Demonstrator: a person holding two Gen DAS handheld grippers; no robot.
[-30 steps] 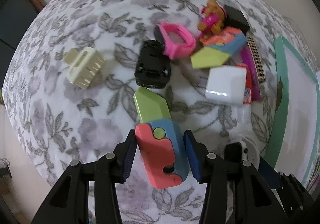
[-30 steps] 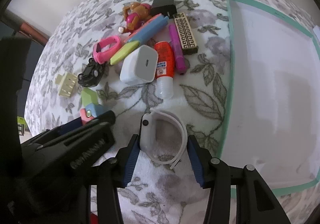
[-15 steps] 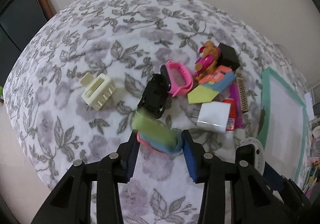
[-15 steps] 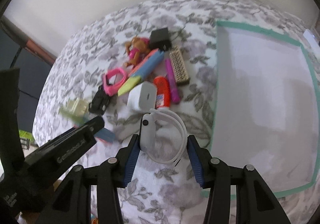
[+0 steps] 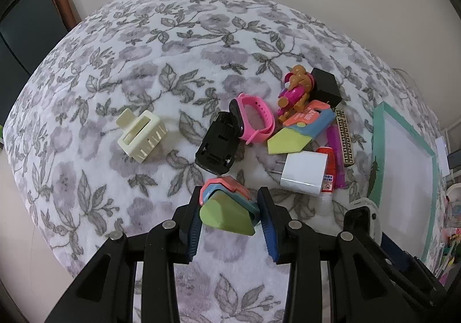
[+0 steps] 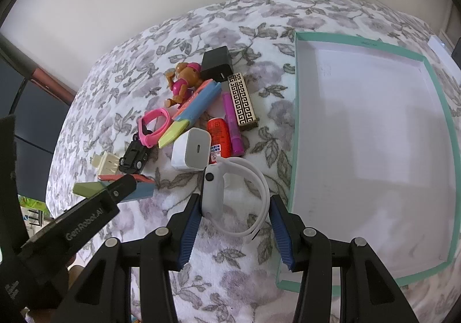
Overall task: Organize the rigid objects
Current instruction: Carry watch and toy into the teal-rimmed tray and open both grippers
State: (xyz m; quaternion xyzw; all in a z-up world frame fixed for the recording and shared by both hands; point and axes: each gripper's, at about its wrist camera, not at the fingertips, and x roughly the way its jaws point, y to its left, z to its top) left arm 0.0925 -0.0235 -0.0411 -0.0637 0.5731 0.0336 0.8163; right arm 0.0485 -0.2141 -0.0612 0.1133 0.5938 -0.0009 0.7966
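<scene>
My right gripper [image 6: 234,207] is clamped on the white wristband [image 6: 230,193], my left gripper [image 5: 229,216] on the green-tipped toy knife [image 5: 227,207], both held off the blanket. The teal-rimmed tray [image 6: 296,132] lies just right of the right one, the nearer.

Toy knife [image 5: 227,209] (coral/blue handle, green blade): clamped between left gripper [image 5: 230,220] pads, raised off bedspread, blade tip toward cam. White smartwatch [image 6: 230,193]: on edge, strap looped, pinched between right gripper [image 6: 234,225] pads. Remaining items clustered near teal-rimmed tray [image 6: 296,109]: white charger [image 5: 304,173], 2nd toy knife [image 5: 299,132], pink watch [image 5: 253,121], black toy car [image 5: 217,147].
</scene>
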